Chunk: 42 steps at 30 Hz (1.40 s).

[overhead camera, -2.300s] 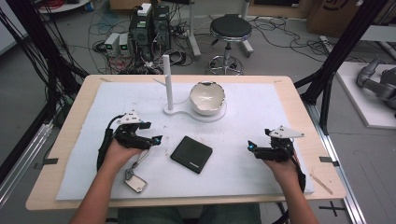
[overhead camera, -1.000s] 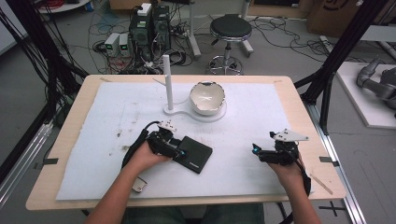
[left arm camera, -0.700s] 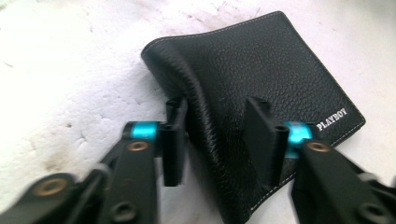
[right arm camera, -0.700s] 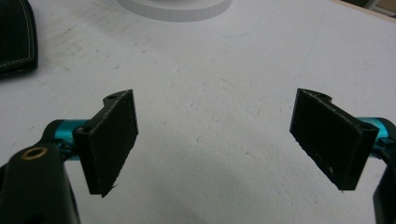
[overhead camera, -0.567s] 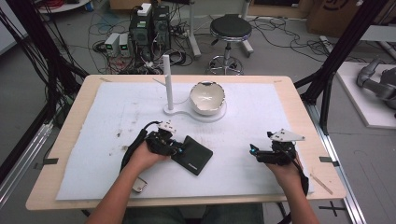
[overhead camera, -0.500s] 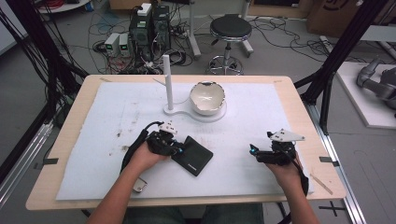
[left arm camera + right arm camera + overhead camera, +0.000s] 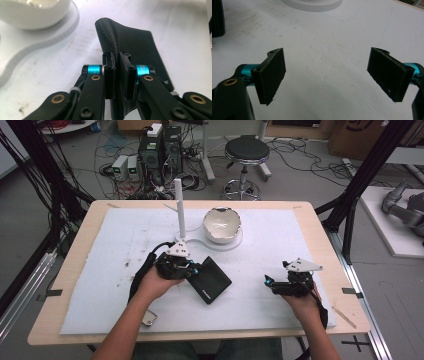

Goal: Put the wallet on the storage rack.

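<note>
A flat black textured case [image 7: 211,279] lies on the white mat near the table's middle. My left gripper [image 7: 192,269] is at its left edge and shut on it. In the left gripper view the case's edge [image 7: 117,47] curls up between the two closed jaws of the left gripper [image 7: 119,75]. My right gripper [image 7: 268,282] rests on the mat at the right, apart from the case. In the right gripper view the right gripper [image 7: 327,75] stands wide open over bare mat, with nothing between its pads.
A white bowl [image 7: 222,224] sits on a white base with an upright post [image 7: 178,205] behind the case. A small metal-edged object [image 7: 149,319] lies near the table's front edge by the left forearm. The white mat [image 7: 280,245] covers most of the wooden table.
My left gripper moved right from the mat's left side to the case and shut on its left edge. The right gripper stayed in place, open.
</note>
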Motion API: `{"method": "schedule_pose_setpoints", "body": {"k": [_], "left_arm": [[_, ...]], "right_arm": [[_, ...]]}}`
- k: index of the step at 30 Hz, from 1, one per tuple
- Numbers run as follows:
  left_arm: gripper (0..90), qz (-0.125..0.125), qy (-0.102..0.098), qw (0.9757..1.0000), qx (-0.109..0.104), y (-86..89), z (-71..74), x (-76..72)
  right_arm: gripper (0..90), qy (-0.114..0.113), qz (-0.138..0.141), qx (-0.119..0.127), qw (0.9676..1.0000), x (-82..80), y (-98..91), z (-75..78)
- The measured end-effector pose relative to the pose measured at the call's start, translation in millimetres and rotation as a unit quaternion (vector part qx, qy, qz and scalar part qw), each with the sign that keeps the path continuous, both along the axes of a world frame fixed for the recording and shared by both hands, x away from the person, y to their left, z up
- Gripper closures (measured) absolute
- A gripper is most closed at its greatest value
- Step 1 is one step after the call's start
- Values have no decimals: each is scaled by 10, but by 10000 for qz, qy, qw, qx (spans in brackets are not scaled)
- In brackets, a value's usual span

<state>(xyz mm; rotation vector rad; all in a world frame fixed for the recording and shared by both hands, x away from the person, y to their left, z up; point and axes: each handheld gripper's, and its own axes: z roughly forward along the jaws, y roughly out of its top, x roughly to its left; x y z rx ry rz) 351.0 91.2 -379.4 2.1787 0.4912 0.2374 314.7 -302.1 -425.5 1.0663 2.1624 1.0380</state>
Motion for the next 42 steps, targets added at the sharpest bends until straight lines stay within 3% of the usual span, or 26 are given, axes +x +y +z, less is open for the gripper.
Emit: {"method": "schedule_pose_setpoints", "body": {"k": [6, 13, 20, 28, 32, 37, 42], "left_arm": [[831, 151, -255, 9995, -79, -7, 145, 53], [831, 352, -492, 9982, 7, -35, 373, 189], [831, 527, -622, 9966, -154, -63, 656, 397], [831, 613, -728, 9954, -97, -163, 855, 596], [831, 704, -804, 9943, -61, -236, 998, 773], [830, 743, -777, 9941, -112, -290, 1071, 910], [830, 806, -795, 9936, -24, -372, 1097, 1038]], "right_arm": [[152, -5, 61, 40, 10000, -14, 39, 7], [153, 6, 101, 42, 9999, 4, 51, -3], [152, 10, 126, 37, 9999, 12, 83, -5], [153, 47, 164, 14, 9999, 46, 111, -27], [152, 72, 169, 34, 9998, 61, 120, -33], [152, 70, 176, 36, 9998, 70, 121, -41], [152, 68, 202, 16, 9998, 75, 127, -46]]}}
